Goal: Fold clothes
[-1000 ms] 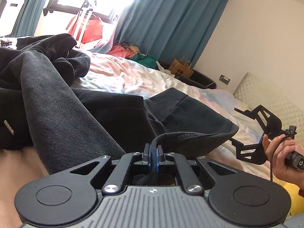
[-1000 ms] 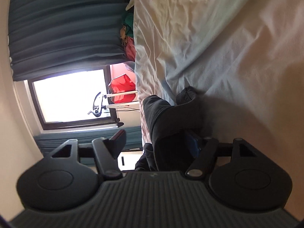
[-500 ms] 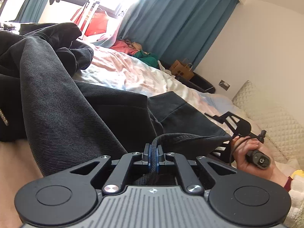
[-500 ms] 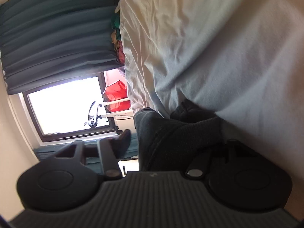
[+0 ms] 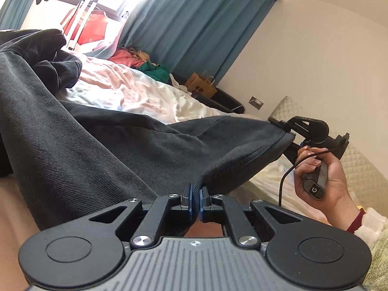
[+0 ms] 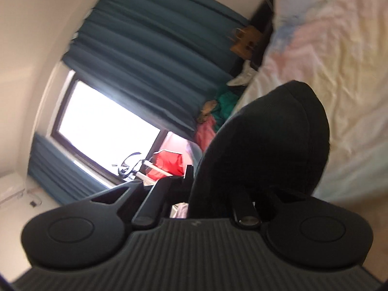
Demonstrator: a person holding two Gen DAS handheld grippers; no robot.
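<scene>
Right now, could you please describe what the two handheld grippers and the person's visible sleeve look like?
The left gripper is matte black with triangular cut-outs, silver screws, blue finger pads, two round discs and a grey ribbed body. The right gripper has the same black frame; its handle carries a "G" mark and a thin black cable. The sleeve is fluffy cream over a maroon cuff.
</scene>
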